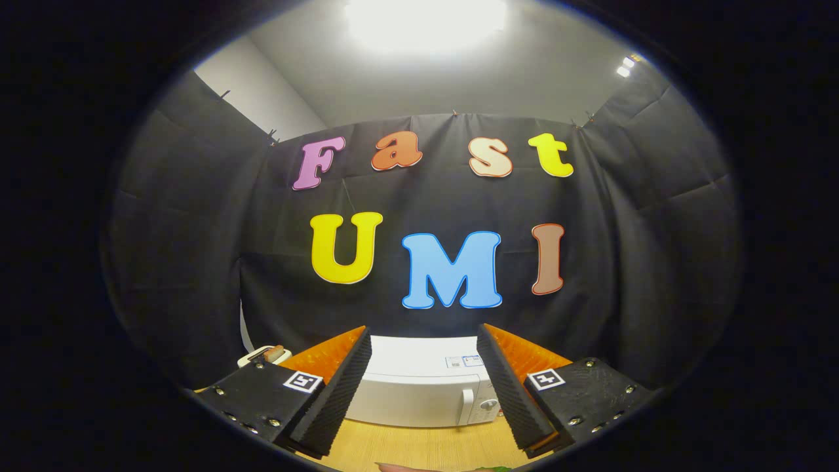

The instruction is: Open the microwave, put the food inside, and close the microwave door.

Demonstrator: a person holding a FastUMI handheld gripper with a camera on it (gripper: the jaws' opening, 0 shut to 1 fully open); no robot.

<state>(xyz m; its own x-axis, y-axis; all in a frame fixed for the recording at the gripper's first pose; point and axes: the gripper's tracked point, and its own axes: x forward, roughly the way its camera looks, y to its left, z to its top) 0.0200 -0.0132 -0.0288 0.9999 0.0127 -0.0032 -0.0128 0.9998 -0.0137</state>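
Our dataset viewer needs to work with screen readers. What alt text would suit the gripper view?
The open tool frames a closed white microwave, which stands beyond its black ridged fingers on a light wooden table. A small white dish of food sits left of the microwave, against the booth's black cloth wall.

No text can be read; the microwave [419, 387] top bears small stickers too tiny to read.
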